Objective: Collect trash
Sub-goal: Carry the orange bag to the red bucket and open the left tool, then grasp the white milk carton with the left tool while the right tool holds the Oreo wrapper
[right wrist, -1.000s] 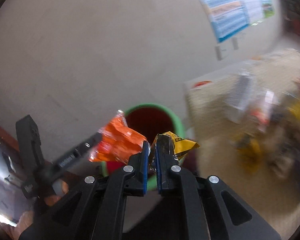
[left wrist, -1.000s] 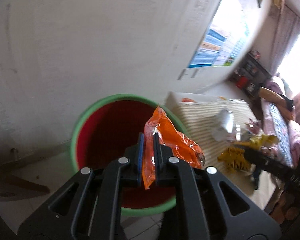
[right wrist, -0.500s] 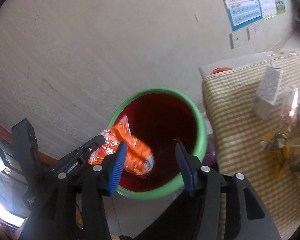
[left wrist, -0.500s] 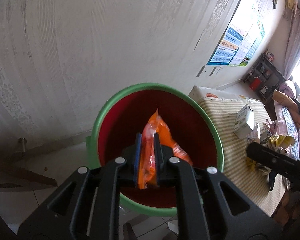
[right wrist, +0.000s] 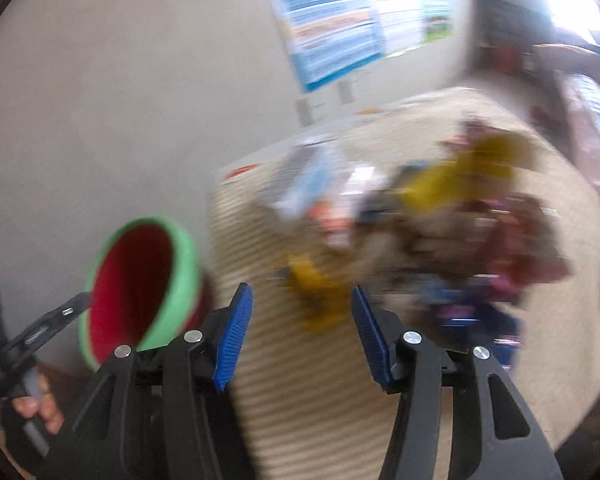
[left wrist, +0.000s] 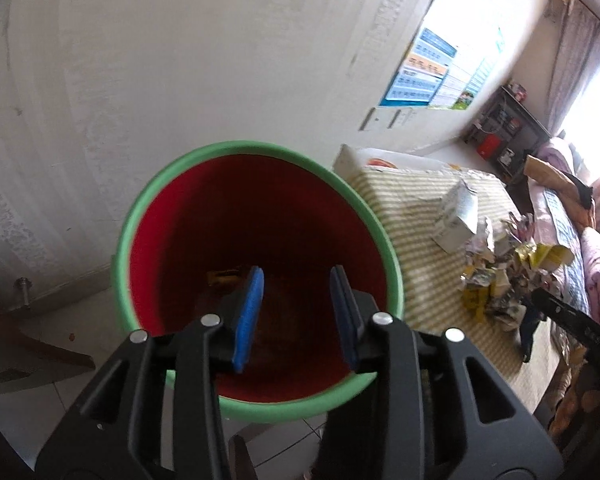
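Left gripper [left wrist: 296,312] fingers opening, empty, above the bin [left wrist: 256,280].

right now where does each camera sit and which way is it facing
Left wrist: rides the left gripper, looking steeply down into the green-rimmed bin; its own jaws are opening with nothing between them, and the right gripper's tip shows at the right edge.
Right wrist: rides the right gripper, open and empty, facing the blurred trash pile on the striped cloth; a hand holding the left gripper shows low left.
Shared: bin, cloth, pile, wall poster.
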`<state>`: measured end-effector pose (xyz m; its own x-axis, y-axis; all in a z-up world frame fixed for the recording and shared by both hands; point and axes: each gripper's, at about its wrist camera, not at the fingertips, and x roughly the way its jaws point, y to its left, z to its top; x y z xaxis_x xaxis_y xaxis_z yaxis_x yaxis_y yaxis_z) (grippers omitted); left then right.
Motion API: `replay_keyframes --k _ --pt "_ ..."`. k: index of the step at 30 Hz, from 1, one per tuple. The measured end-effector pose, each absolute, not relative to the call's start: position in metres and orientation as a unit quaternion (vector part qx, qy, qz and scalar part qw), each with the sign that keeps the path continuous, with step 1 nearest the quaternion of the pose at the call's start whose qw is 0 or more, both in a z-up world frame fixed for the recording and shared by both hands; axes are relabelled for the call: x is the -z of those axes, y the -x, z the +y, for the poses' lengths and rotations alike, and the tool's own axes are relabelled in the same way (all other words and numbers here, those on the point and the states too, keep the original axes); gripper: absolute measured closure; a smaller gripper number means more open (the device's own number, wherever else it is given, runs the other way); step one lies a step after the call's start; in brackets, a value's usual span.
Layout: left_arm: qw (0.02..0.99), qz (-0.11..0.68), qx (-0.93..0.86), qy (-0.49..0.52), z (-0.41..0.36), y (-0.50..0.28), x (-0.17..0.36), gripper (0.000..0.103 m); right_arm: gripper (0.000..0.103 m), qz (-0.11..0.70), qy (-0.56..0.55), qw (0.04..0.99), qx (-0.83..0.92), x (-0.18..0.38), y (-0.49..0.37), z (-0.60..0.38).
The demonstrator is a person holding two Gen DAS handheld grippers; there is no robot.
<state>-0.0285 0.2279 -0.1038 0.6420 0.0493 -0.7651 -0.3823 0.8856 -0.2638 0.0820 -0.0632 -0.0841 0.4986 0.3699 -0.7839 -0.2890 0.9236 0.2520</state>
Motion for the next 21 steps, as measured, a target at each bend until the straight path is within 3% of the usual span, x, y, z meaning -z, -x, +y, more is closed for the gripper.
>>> replay_keyframes --k 9,21 --pt "0.882 0.42 -0.085 0.194 0.192 0.015 0.102 0.067 0.045 0.473 0.002 0.878 -0.079 0.102 -0.089 -0.141" --pt "0.885 0.432 -0.059 0.164 0.157 0.007 0.097 0.063 0.043 0.482 -0.021 0.87 -0.102 0.114 -0.078 -0.155"
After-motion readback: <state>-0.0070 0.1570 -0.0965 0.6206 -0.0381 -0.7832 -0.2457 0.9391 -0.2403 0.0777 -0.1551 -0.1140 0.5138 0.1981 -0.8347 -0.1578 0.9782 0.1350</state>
